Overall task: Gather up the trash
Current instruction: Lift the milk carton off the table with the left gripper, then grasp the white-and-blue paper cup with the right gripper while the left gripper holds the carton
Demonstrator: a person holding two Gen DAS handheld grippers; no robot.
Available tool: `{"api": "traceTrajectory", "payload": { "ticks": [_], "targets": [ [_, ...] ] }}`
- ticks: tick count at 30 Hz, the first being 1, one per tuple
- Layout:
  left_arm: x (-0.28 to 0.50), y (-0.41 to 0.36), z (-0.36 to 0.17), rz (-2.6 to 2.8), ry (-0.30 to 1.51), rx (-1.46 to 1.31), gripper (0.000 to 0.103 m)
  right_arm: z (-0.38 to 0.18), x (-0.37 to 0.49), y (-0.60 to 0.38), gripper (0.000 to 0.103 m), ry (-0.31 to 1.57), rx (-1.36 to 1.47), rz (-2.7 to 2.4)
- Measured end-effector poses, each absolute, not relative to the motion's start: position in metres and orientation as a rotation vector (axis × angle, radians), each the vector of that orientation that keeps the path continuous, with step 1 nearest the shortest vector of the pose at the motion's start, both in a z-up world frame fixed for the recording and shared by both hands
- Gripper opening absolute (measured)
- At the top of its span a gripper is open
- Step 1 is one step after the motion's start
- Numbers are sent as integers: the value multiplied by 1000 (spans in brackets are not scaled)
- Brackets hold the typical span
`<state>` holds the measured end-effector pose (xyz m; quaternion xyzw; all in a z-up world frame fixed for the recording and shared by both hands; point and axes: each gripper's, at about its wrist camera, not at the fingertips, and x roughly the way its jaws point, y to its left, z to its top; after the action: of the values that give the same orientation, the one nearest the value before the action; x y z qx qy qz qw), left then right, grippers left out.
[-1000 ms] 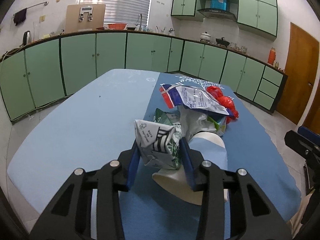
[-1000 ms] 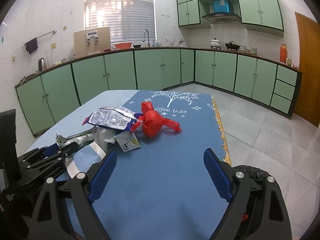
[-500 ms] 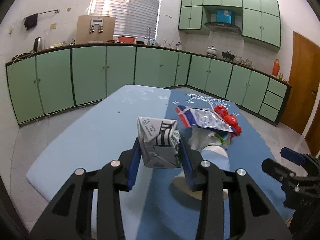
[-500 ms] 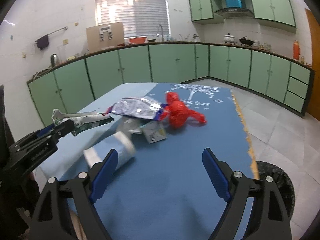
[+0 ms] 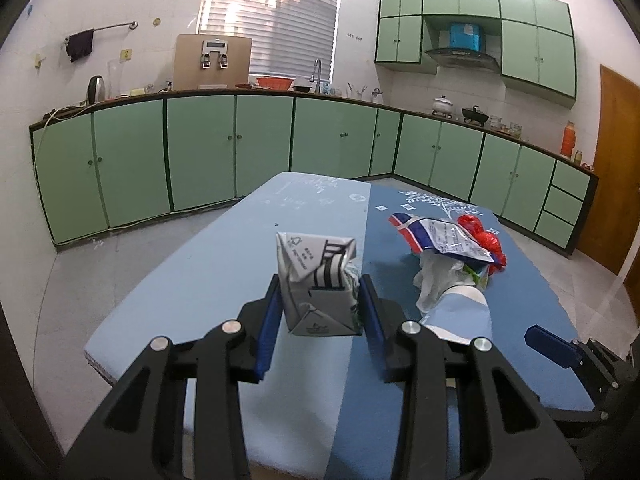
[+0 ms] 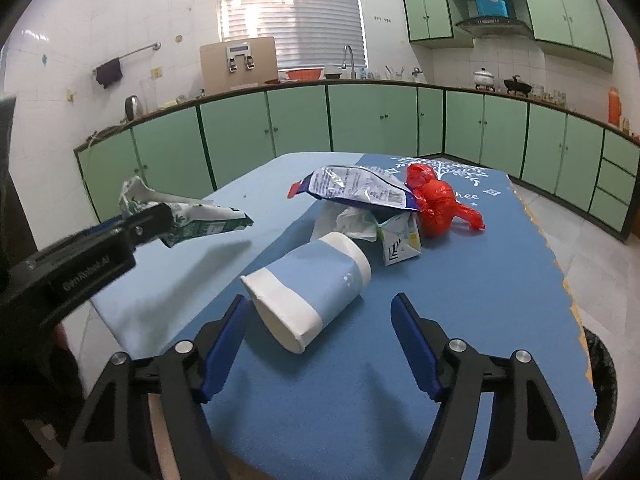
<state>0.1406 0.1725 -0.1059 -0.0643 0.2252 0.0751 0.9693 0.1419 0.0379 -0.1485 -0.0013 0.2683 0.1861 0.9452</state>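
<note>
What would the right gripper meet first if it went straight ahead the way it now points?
Most likely the paper cup, lying on its side on the blue table just ahead of the open right gripper. Behind it lies the rest of the trash; exact depth is hard to judge.

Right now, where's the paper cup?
The paper cup lies on its side on the blue table mat, just ahead of the open right hand-held gripper, near the crumpled tissue.

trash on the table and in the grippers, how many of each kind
cartons: 2, flattened carton in the left gripper, small carton
paper cup: 1
snack wrapper: 1
red bag: 1
white tissue: 1
total: 6
</note>
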Motion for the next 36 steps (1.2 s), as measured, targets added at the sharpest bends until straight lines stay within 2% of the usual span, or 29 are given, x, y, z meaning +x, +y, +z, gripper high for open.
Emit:
{"api": "traceTrajectory", "payload": {
  "ticks": [5,15,20,22,25,36],
  "targets": [
    [140,176,-108,151,456,-137,36,-156,141,43,68,550,-28,356],
    [141,169,-112,127,471,-129,36,-156,149,30,54,559,0,302],
    [141,163,-113,120,474,-118,36,-161,156,34,34,583,-8,344],
    [141,162,-113,119,476,-118,36,-161,159,35,14,588,-6,354],
    [141,160,-112,115,476,-118,36,-157,160,32,5,580,-5,353],
    [137,126,-99,22,444,-110,36,-124,144,-28,4,506,21,265]
  ]
}}
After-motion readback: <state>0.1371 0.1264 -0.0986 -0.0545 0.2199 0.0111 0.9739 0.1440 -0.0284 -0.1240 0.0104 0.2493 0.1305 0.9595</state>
